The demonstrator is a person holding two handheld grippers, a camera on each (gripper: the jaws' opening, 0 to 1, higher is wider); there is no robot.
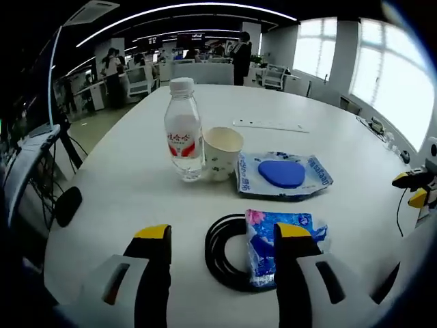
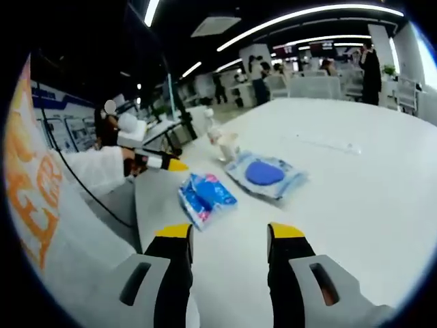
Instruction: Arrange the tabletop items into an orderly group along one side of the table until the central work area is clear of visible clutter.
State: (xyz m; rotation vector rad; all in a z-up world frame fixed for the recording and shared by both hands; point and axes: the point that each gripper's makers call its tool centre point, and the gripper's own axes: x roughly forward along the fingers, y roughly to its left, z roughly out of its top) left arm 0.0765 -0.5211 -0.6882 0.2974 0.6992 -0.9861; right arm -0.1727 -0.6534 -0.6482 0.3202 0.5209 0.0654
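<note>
I look out across a broad white table [image 1: 328, 137] with a rounded end, standing in a large open-plan office. Long light strips [image 1: 184, 8] curve over the dark ceiling, with a square vent [image 1: 92, 10] set in it. Tall bright windows [image 1: 399, 75] run along one wall, washed out by daylight. Past the table's far end I see white desks and office chairs [image 1: 273, 75], with people [image 1: 241, 56] standing among them. From my right side, a white panel with orange lettering [image 2: 34, 191] stands close by.
</note>
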